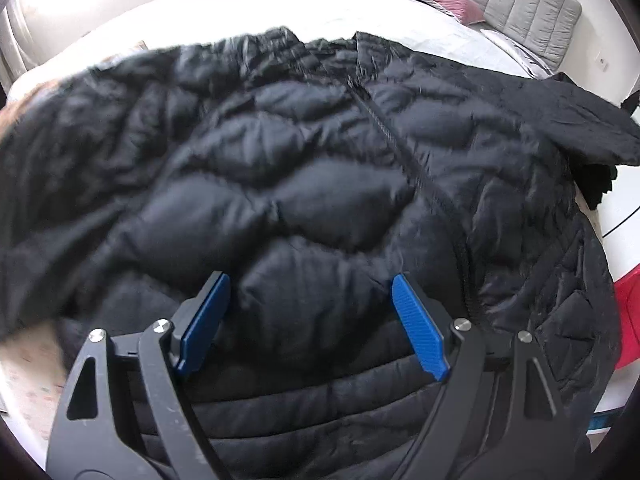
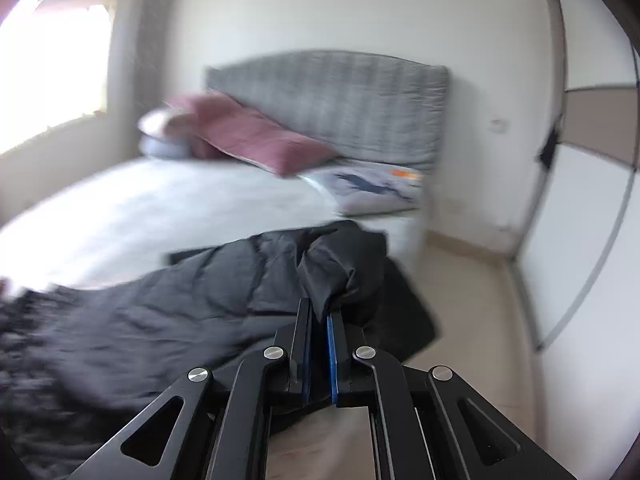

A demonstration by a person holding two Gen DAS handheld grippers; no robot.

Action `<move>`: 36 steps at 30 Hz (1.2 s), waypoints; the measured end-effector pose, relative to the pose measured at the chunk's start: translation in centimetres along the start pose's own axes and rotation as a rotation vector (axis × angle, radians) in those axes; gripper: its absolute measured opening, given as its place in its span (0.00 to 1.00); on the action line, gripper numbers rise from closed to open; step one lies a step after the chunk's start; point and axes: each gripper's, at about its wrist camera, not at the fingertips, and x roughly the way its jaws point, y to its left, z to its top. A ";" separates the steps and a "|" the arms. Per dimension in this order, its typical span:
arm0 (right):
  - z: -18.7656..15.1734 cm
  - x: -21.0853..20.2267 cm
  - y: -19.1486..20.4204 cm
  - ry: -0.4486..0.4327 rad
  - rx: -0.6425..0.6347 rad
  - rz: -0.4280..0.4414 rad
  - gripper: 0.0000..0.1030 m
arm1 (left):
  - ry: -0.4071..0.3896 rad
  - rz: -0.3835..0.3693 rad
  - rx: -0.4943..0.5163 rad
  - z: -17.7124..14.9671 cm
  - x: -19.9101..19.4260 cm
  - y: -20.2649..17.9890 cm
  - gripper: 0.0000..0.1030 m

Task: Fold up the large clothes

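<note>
A large black quilted puffer jacket [image 1: 304, 168] lies spread on a white bed [image 1: 248, 12], zipper running down its middle. My left gripper [image 1: 310, 286] is open just above the jacket's lower front, blue pads wide apart with nothing between them. In the right wrist view the same jacket [image 2: 160, 304] drapes over the bed's near corner. My right gripper [image 2: 320, 308] is shut on a bunched part of the jacket's black fabric [image 2: 340, 268], lifted off the bed edge.
A maroon pillow [image 2: 248, 136] and a grey padded headboard [image 2: 340, 96] are at the bed's head. A patterned pillow [image 2: 376, 188] lies by the headboard. Beige floor [image 2: 472, 288] and a wardrobe door [image 2: 580, 220] are on the right. A red object [image 1: 626, 320] sits right of the jacket.
</note>
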 end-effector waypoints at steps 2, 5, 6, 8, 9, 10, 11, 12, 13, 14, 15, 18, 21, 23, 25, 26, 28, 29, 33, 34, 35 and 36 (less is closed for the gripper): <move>-0.1 2.1 1.1 0.059 -0.014 -0.114 0.12 | -0.005 0.019 0.031 -0.8 0.5 -0.5 0.81; -0.4 1.1 0.9 0.031 0.064 -0.157 0.35 | -0.003 0.028 0.078 -1.0 -0.4 -0.9 0.81; -0.5 0.2 1.0 0.003 0.081 -0.136 0.59 | -0.022 0.025 0.099 -0.9 -1.3 -0.9 0.81; -0.5 -3.2 2.2 -0.105 0.094 -0.050 0.79 | -0.058 0.042 0.121 -0.5 -2.2 -0.8 0.81; -0.3 -4.4 2.9 -0.128 0.088 -0.012 0.80 | -0.087 0.067 0.121 0.2 -2.7 -0.6 0.81; -0.1 -5.6 4.6 -0.139 0.078 0.050 0.81 | -0.102 0.078 0.109 0.6 -2.9 -0.4 0.81; 0.1 -6.5 6.8 -0.136 0.066 0.132 0.81 | -0.115 0.079 0.085 1.0 -2.9 -0.2 0.81; -0.1 -7.0 8.5 -0.128 0.059 0.197 0.82 | -0.127 0.061 0.048 1.5 -2.8 0.2 0.81; -0.3 -7.6 11.2 -0.104 0.044 0.291 0.85 | -0.139 0.020 -0.004 2.0 -2.5 0.5 0.81; -0.7 -7.9 14.2 -0.063 0.016 0.386 0.86 | -0.145 -0.001 -0.027 2.1 -2.1 0.6 0.81; -1.3 -8.0 17.1 -0.024 -0.012 0.462 0.87 | -0.151 -0.030 -0.054 2.2 -1.4 0.5 0.81; -4.7 -8.3 26.5 0.076 -0.126 0.688 0.87 | -0.130 -0.067 -0.082 1.1 1.2 -0.1 0.81; -9.4 -7.0 33.0 0.170 -0.220 0.795 0.87 | -0.157 -0.077 -0.033 -0.8 1.8 -0.5 0.81; -12.7 -5.8 35.8 0.207 -0.314 0.762 0.87 | -0.167 -0.091 -0.001 -1.5 1.2 -0.2 0.81; -15.7 -4.5 36.9 0.242 -0.411 0.691 0.87 | -0.155 -0.108 0.035 -2.4 0.3 0.7 0.81; -16.7 -3.4 36.2 0.256 -0.423 0.672 0.87 | -0.151 -0.112 0.058 -2.8 0.0 1.2 0.81; -16.3 -1.8 33.8 0.275 -0.316 0.728 0.87 | -0.143 -0.094 0.135 -4.1 -0.9 2.5 0.81; -16.1 -0.8 32.1 0.286 -0.263 0.727 0.87 | -0.139 -0.079 0.155 -4.5 -1.1 3.1 0.81; -15.1 -0.8 27.7 0.294 -0.181 0.649 0.87 | -0.151 -0.008 0.138 -6.0 -3.8 5.5 0.81; -15.0 -1.3 26.9 0.293 -0.171 0.653 0.87 | -0.162 -0.013 0.121 -6.3 -4.9 5.6 0.81; -14.7 -2.4 26.2 0.285 -0.161 0.668 0.87 | -0.176 -0.024 0.114 -6.7 -6.1 5.2 0.81; -14.6 -3.9 25.3 0.274 -0.150 0.685 0.87 | -0.184 -0.030 0.115 -7.1 -6.6 4.9 0.81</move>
